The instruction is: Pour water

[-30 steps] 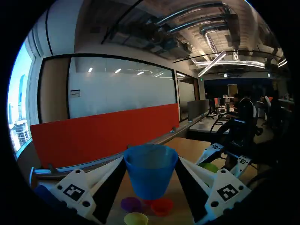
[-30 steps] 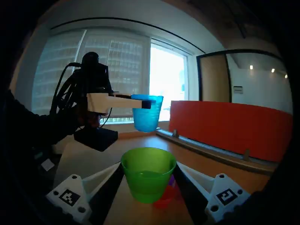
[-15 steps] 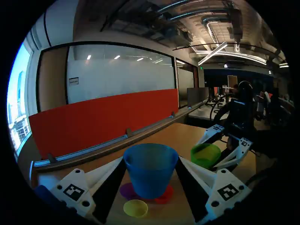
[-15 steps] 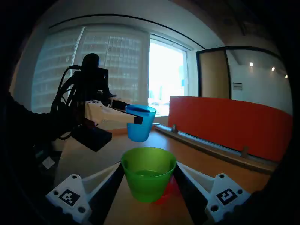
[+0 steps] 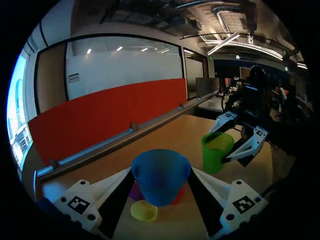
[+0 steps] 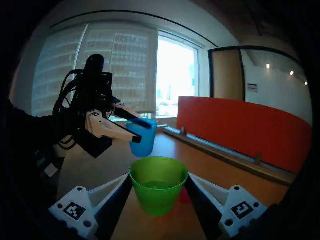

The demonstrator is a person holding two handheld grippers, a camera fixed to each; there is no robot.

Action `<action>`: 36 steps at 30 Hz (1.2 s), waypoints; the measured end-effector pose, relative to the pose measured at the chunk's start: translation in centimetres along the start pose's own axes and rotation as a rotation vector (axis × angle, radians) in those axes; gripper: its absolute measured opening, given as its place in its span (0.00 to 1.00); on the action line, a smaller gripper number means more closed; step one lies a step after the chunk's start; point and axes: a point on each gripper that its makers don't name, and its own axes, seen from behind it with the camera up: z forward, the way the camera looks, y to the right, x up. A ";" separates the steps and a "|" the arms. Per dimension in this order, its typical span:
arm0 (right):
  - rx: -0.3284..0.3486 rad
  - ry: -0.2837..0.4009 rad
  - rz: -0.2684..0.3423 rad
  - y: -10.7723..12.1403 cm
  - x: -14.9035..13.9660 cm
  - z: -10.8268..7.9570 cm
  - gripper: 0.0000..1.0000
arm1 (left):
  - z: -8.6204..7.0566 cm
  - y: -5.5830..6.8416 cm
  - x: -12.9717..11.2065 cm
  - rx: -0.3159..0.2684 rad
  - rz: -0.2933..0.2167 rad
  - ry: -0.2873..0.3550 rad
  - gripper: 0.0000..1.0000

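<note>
1. My left claw (image 5: 161, 172) is pinching a blue plastic cup (image 5: 160, 190), one finger pressed on each side of it just under the rim.
2. The cup is see-through blue and tapers to a narrower base. In the left gripper view it stands upright above the wooden table (image 5: 176, 136). I cannot tell whether anything is inside it.
3. My right claw (image 6: 158, 180) is clamped the same way on a green plastic cup (image 6: 158, 196), also tapered and see-through.
4. In the right gripper view a little water (image 6: 158, 185) lies low in the green cup.
5. Both cups are held up off the table, near each other but not touching. The green one is to the right of the blue one in the left gripper view.
6. Under the blue cup, three small cups sit on the table: a yellow cup (image 5: 145, 211), a purple cup (image 5: 136, 193) and a red cup (image 5: 179, 196).
7. An orange partition (image 5: 112, 108) runs along the table's far edge.
</note>
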 end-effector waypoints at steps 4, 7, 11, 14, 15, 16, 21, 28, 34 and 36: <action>-0.006 -0.021 -0.008 0.4 -0.3 -0.2 0.90 | 0.2 0.1 -0.8 -0.002 0.013 -0.028 0.88; -0.009 -0.034 -0.009 0.5 -0.5 -0.4 0.90 | 0.4 0.3 -1.3 -0.006 0.015 -0.046 0.88; -0.003 -0.055 -0.003 0.6 -1.0 -0.6 0.90 | 0.5 0.6 -2.2 -0.018 0.011 -0.070 0.88; -0.002 -0.071 -0.005 0.8 -1.3 -0.7 0.90 | 0.5 0.9 -2.7 -0.025 0.012 -0.085 0.88; -0.003 -0.077 -0.007 0.8 -1.3 -0.8 0.90 | 0.5 1.0 -2.9 -0.027 0.012 -0.090 0.88; -0.002 -0.081 -0.008 0.9 -1.4 -0.8 0.90 | 0.5 1.0 -3.1 -0.030 0.013 -0.095 0.88; 0.005 -0.106 -0.009 1.0 -2.0 -1.0 0.90 | 0.4 1.5 -4.0 -0.043 0.013 -0.118 0.88; -0.002 -0.149 -0.015 1.5 -2.8 -1.4 0.90 | 0.4 2.3 -5.2 -0.066 0.019 -0.145 0.88; 0.001 -0.185 -0.019 1.6 -3.5 -1.7 0.90 | 0.3 2.9 -6.0 -0.080 0.030 -0.168 0.88; 0.002 -0.197 -0.021 1.5 -3.8 -1.7 0.90 | 0.3 3.1 -6.4 -0.088 0.033 -0.176 0.88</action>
